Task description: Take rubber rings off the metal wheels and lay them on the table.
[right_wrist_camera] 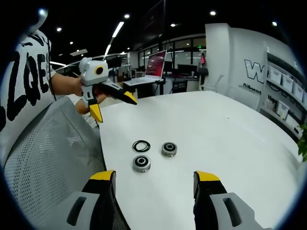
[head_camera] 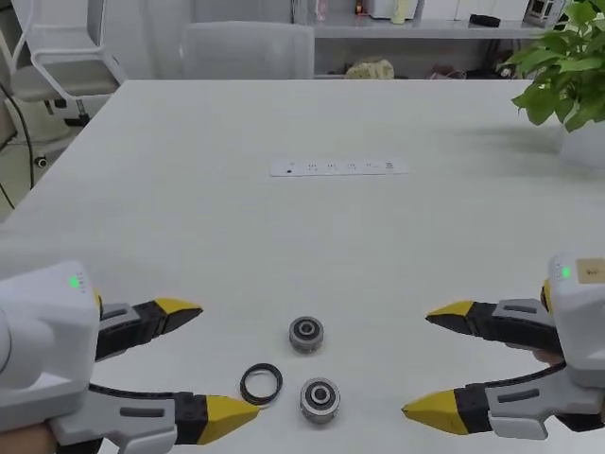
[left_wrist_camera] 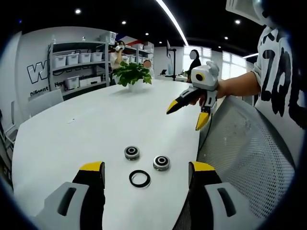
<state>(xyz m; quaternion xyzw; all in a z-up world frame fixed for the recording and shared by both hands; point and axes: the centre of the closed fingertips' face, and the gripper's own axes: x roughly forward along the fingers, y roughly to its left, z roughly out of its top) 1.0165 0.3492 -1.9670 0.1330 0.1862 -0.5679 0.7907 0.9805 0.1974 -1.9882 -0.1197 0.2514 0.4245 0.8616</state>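
We hold left claw (head_camera: pixel 227 358) and right claw (head_camera: pixel 416 364) released either side of two small silver metal wheels (head_camera: pixel 305 334), ready to reach in; one thin black rubber ring (head_camera: pixel 261 383) lies on the white bench (head_camera: pixel 284 236) beside them.

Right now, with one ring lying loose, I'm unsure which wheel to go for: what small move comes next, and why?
Probably ease the open right gripper toward the farther metal wheel: its rim looks dark, as if its ring is on. The nearer metal wheel looks bare silver, with the rubber ring loose beside it. The left gripper is open too.
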